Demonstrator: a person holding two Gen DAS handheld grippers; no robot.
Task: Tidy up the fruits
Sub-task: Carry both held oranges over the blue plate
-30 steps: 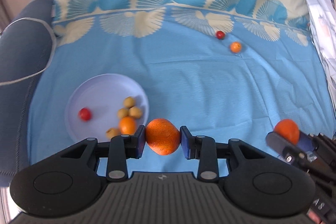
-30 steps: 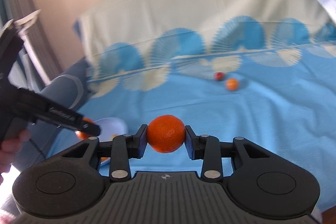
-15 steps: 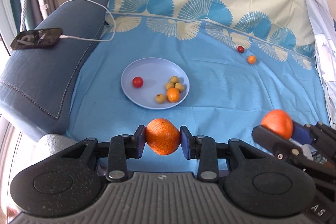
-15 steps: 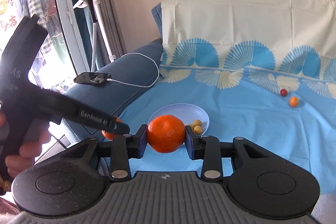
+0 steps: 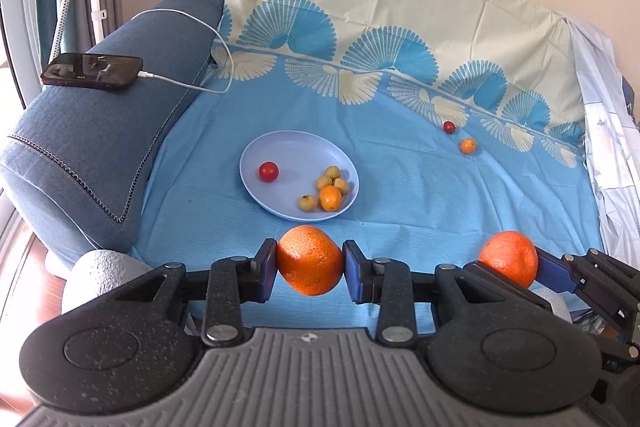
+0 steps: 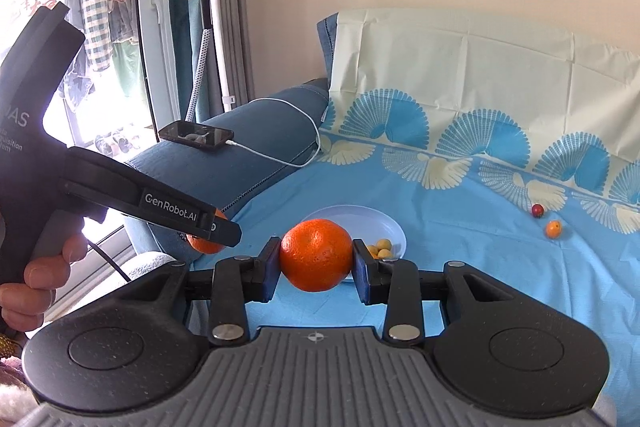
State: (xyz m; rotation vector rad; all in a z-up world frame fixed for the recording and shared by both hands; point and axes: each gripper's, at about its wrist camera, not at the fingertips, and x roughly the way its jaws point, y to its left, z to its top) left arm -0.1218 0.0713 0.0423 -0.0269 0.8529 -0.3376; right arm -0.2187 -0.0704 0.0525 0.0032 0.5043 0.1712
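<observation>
My left gripper (image 5: 310,267) is shut on an orange (image 5: 310,261), held in the air short of the sofa's front edge. My right gripper (image 6: 316,263) is shut on a second orange (image 6: 316,254); in the left wrist view that orange (image 5: 509,263) shows at the right. A pale blue plate (image 5: 288,155) lies on the blue cloth beyond both grippers, holding a red cherry tomato (image 5: 268,171), a kumquat (image 5: 331,197) and several small yellow fruits (image 5: 332,179). A red fruit (image 5: 449,126) and a small orange fruit (image 5: 467,145) lie loose at the far right.
A phone (image 5: 93,72) on a white cable (image 5: 208,31) rests on the blue armrest (image 5: 100,131) at the left. A person's hand (image 6: 36,279) grips the left tool. A garment steamer (image 6: 208,27) stands by the window behind the sofa. Crumpled pale sheeting (image 5: 608,155) lies at the right.
Both grippers pulled back and up from the cloth with their oranges still held. The plate, once just under the left fingers, now lies farther ahead, and the armrest and phone came into view.
</observation>
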